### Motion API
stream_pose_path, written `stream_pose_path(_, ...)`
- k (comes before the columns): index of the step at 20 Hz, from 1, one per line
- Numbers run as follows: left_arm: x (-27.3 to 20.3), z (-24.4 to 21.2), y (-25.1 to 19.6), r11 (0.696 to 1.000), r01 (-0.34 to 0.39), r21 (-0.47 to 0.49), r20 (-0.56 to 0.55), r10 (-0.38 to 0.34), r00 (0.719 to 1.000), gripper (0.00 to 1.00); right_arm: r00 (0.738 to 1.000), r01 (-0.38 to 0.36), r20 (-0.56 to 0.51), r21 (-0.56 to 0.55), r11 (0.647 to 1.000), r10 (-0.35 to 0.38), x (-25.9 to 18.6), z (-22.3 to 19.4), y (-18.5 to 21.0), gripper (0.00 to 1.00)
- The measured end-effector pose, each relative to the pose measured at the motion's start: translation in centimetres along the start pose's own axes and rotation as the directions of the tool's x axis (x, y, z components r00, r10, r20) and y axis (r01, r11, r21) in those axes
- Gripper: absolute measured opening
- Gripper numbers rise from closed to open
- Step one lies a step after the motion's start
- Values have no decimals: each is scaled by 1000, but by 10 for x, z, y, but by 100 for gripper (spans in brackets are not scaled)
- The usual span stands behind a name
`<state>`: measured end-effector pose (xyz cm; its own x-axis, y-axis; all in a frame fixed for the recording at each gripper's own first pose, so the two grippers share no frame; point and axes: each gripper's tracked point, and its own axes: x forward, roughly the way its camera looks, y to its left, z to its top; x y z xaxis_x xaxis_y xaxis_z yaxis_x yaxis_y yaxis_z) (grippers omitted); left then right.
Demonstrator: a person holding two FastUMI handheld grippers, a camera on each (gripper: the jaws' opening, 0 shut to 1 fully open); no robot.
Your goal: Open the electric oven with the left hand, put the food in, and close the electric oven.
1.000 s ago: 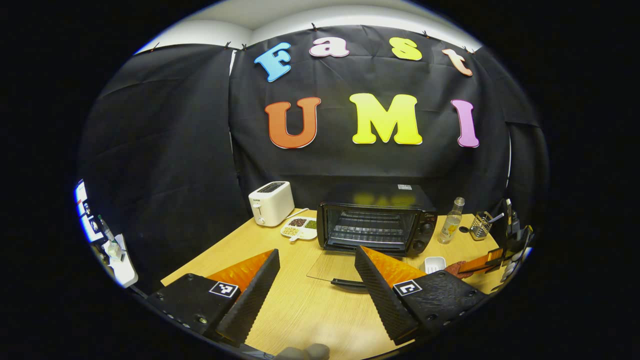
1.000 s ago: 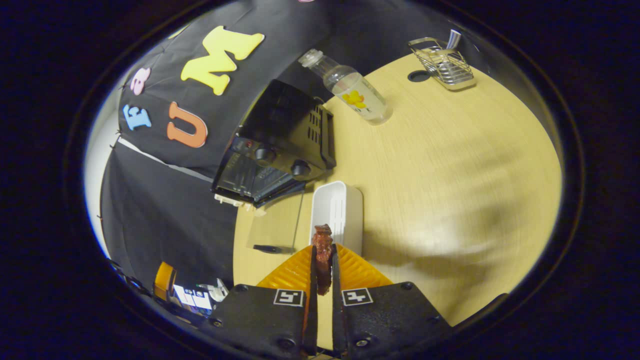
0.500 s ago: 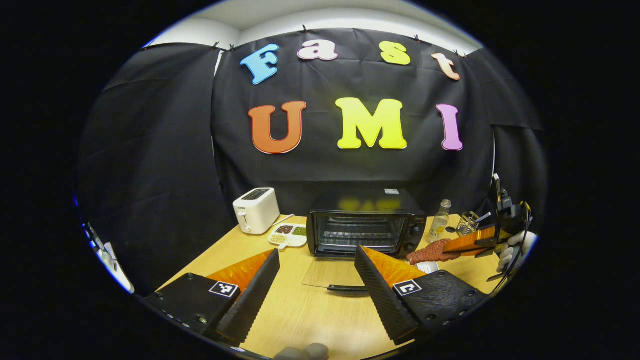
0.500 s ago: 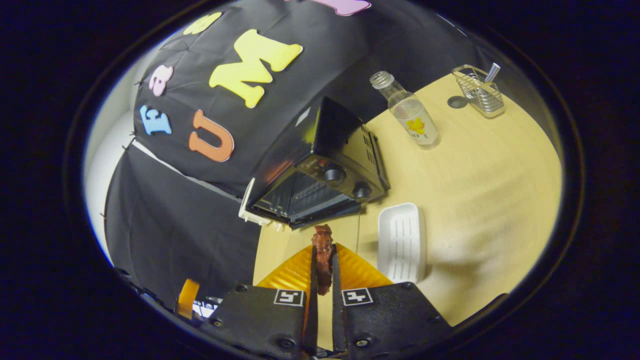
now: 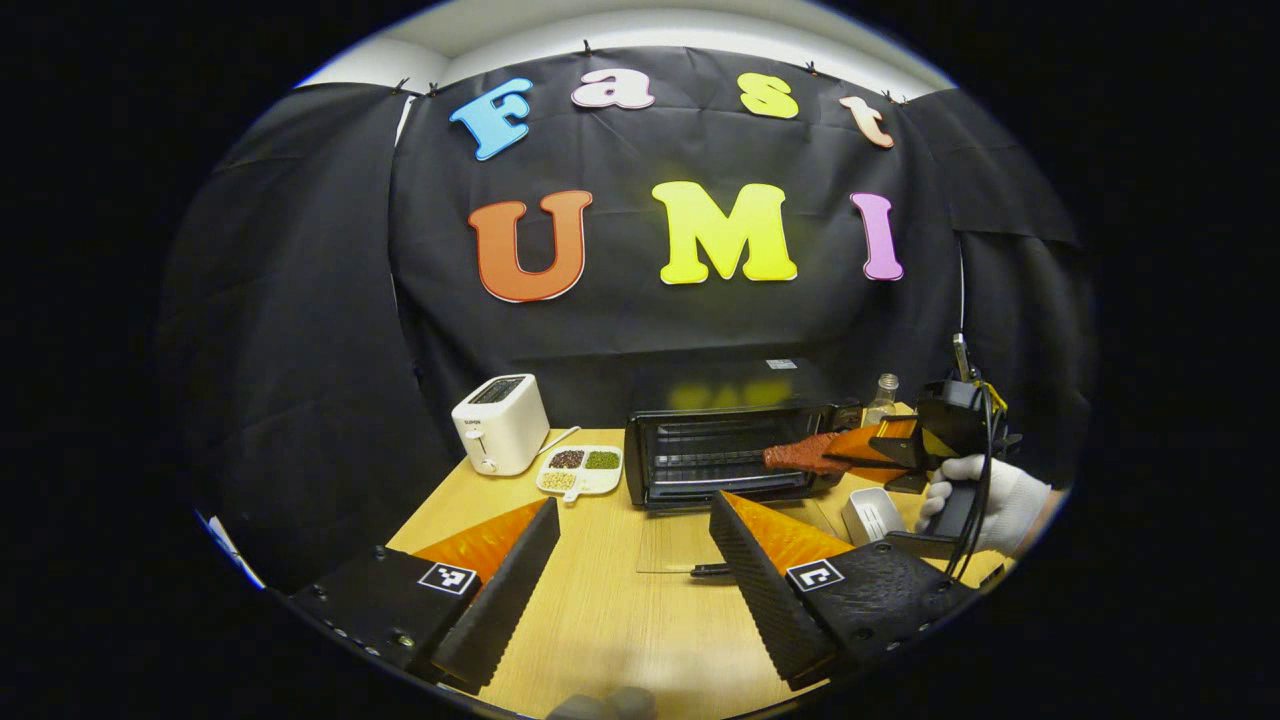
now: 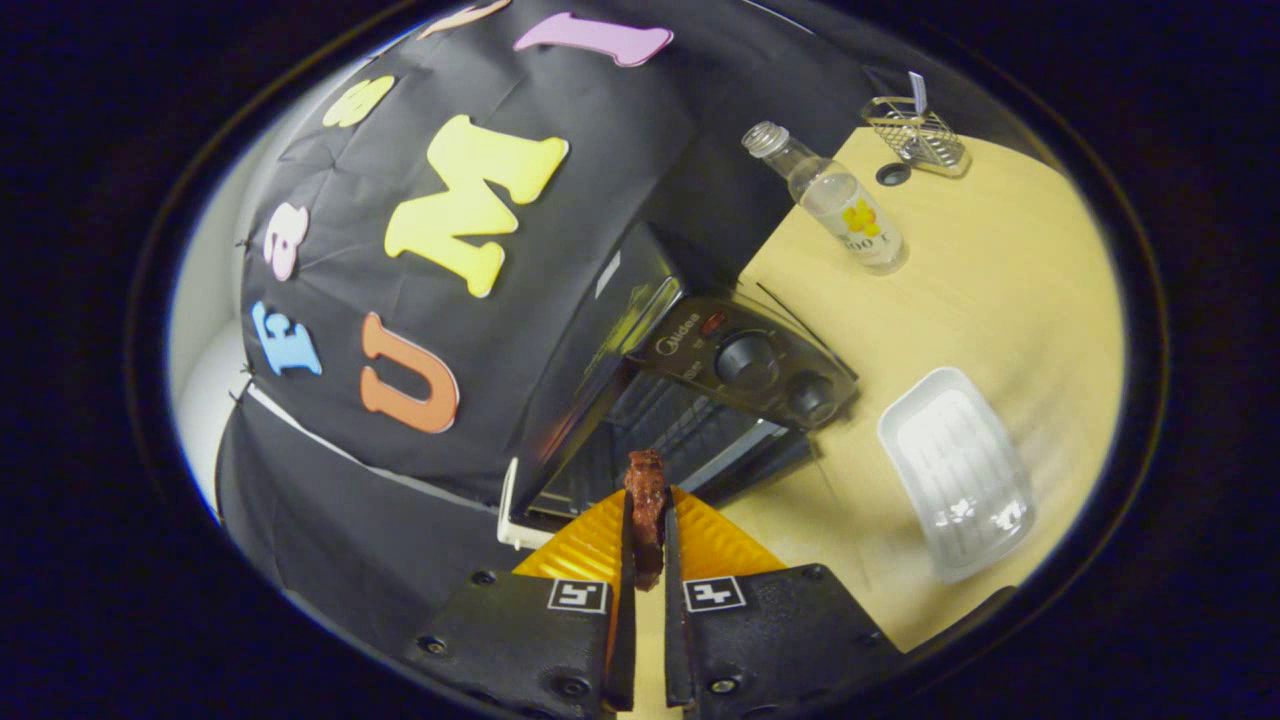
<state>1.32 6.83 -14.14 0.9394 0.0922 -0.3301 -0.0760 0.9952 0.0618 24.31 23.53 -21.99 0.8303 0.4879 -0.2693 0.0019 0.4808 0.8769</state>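
Note:
The black electric oven (image 5: 735, 440) stands at the back of the wooden table with its glass door (image 5: 690, 535) folded down flat. In the left gripper view my left gripper (image 5: 635, 560) is open over the table in front of the door, holding nothing. My right gripper (image 5: 850, 455), held by a gloved hand (image 5: 985, 490), is shut on a reddish-brown piece of food (image 5: 800, 455) right at the oven's mouth. In the right gripper view the food (image 6: 646, 505) sits between the fingers, pointing at the oven (image 6: 690, 400) cavity.
A white toaster (image 5: 500, 422) and a white divided dish of beans (image 5: 580, 468) stand left of the oven. A white empty tray (image 6: 955, 485), a clear bottle (image 6: 835, 200) and a wire holder (image 6: 915, 130) lie to the oven's right.
The right gripper has lifted the food off the white tray and carried it left to the oven's opening. The left gripper has drawn back a little from the oven and stays open.

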Motion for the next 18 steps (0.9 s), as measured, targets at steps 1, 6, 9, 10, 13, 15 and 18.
stream_pose_path(1,0,-1,7,1000,0,-1,-2,0,1000,97,1000,-8,27,30,1000,7,13,-8,4,14)
stream_pose_path(6,-2,-4,37,1000,-14,5,-8,14,1000,97,989,-30,147,214,976,-2,56,-29,6,15)
stream_pose_path(9,-1,-5,50,1000,-31,3,-3,32,999,97,982,-38,188,238,970,-8,87,-33,5,14)
stream_pose_path(10,1,-7,54,999,-36,-3,-5,36,999,97,978,-42,206,255,966,-12,96,-29,4,15)
stream_pose_path(13,6,-12,59,999,-41,3,-14,41,999,97,958,-58,285,273,960,-24,117,-13,6,16)
stream_pose_path(15,11,-12,61,999,-41,9,-12,41,999,97,943,-70,331,254,965,-19,129,-1,11,16)
stream_pose_path(18,18,-20,61,999,-41,6,-33,42,999,97,934,-46,356,230,972,-39,142,5,12,19)
